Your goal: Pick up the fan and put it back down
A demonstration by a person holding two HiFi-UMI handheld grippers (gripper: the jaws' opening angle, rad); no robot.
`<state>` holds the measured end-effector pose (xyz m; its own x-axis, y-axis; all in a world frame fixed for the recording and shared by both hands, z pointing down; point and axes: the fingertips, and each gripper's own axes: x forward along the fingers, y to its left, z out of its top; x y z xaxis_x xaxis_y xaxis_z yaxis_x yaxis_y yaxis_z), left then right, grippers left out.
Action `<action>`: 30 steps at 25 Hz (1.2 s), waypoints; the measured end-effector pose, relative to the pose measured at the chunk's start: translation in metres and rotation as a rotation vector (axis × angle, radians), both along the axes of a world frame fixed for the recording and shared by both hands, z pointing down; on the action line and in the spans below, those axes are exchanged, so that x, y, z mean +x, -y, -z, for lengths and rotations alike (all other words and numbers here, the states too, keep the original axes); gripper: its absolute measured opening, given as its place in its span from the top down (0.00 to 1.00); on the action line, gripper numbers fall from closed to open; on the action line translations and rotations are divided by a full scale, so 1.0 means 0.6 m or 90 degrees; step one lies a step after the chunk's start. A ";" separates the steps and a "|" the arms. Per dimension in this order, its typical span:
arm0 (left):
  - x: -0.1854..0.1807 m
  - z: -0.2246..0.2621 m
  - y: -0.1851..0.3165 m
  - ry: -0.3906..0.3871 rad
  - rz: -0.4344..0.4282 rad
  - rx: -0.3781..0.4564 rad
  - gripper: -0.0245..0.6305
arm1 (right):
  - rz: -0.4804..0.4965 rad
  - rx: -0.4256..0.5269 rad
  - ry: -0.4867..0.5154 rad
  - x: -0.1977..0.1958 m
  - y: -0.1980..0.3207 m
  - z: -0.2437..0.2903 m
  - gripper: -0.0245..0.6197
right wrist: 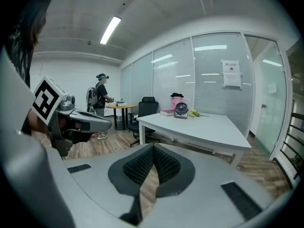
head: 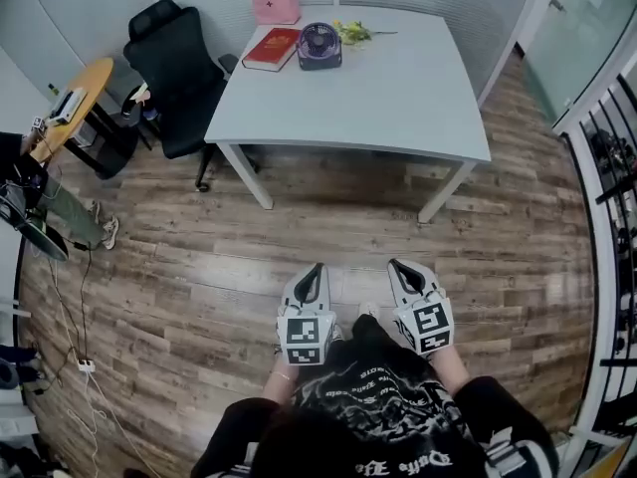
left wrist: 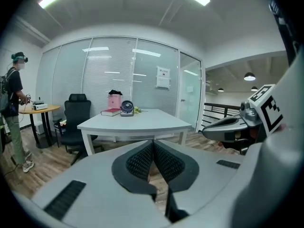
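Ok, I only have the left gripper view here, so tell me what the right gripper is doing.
Observer: The right gripper is shut, with its pads together and nothing between them.
Operator: Now give me the fan's exact spot on the table.
Observer: In the head view the fan stands near the far edge of the table, between a red book and some yellow flowers.
Operator: And say where we stand relative to it.
Observer: The left gripper and the right one are held well short of the table, with a stretch of wood floor in between.
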<state>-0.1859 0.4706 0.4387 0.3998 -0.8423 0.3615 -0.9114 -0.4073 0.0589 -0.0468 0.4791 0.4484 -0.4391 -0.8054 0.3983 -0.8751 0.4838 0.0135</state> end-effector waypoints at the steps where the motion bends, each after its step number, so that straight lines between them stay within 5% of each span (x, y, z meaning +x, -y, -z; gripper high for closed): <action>1: -0.002 -0.001 -0.001 -0.004 -0.002 0.002 0.93 | -0.013 0.005 0.007 0.004 0.002 0.002 0.95; 5: -0.004 0.004 0.004 -0.033 -0.021 -0.004 0.91 | -0.032 0.006 0.035 0.011 0.011 0.008 0.89; 8: -0.001 0.013 0.010 -0.054 -0.043 0.001 0.65 | -0.002 -0.005 0.041 -0.003 0.012 0.007 0.59; 12: -0.003 0.014 0.011 -0.052 -0.063 0.012 0.51 | 0.005 -0.001 0.041 -0.014 0.012 0.005 0.49; 30: -0.022 -0.014 0.035 -0.044 -0.083 0.005 0.50 | -0.026 0.038 0.037 -0.020 0.057 0.014 0.47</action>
<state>-0.1992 0.4498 0.4470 0.5304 -0.7839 0.3227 -0.8442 -0.5232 0.1166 -0.0585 0.4447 0.4401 -0.4263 -0.8445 0.3241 -0.8943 0.4474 -0.0105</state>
